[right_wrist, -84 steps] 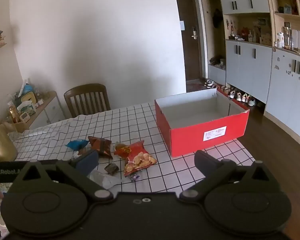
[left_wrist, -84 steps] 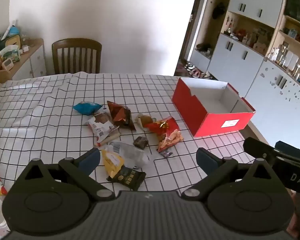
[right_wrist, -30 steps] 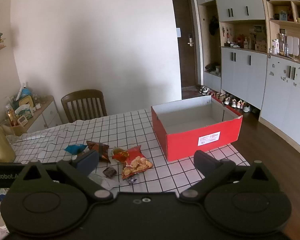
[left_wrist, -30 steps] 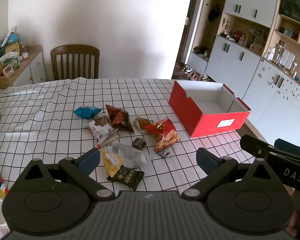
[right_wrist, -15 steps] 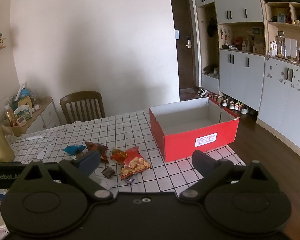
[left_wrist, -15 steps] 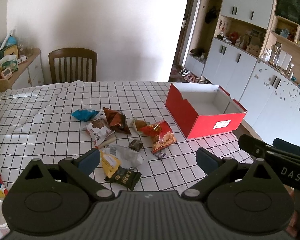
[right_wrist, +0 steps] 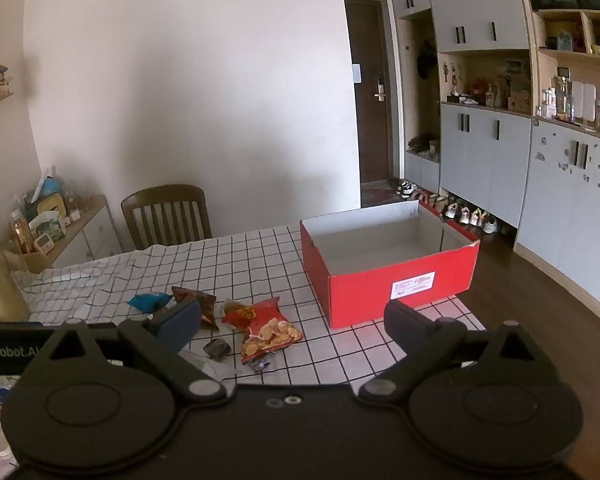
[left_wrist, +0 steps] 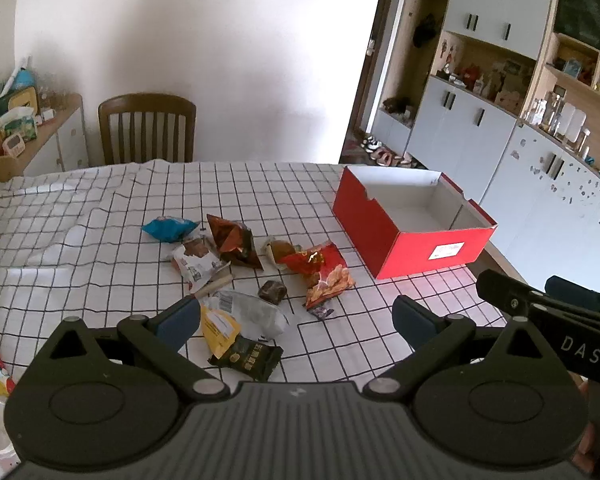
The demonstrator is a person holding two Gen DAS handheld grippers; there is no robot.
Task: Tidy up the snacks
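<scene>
Several snack packets lie in a loose pile on the checked tablecloth: a blue bag [left_wrist: 167,229], a brown foil bag [left_wrist: 233,241], a red chip bag [left_wrist: 324,269], a white wrapper [left_wrist: 196,263], a yellow packet [left_wrist: 218,329] and a dark packet [left_wrist: 247,357]. An empty red box [left_wrist: 416,232] with a white inside stands to their right. My left gripper [left_wrist: 296,320] hovers open above the near edge of the pile, holding nothing. My right gripper [right_wrist: 292,322] is open too, high above the table between the chip bag [right_wrist: 270,330] and the box [right_wrist: 392,264].
A wooden chair [left_wrist: 147,128] stands at the table's far side. A sideboard [left_wrist: 28,140] with bottles and boxes is at the far left. Grey cabinets [right_wrist: 540,176] line the right wall, with shoes [right_wrist: 456,208] on the floor. The right gripper's body [left_wrist: 548,312] shows in the left wrist view.
Both grippers have drawn back and risen slightly, so the snacks and box look a little smaller and farther away. Nothing on the table has moved.
</scene>
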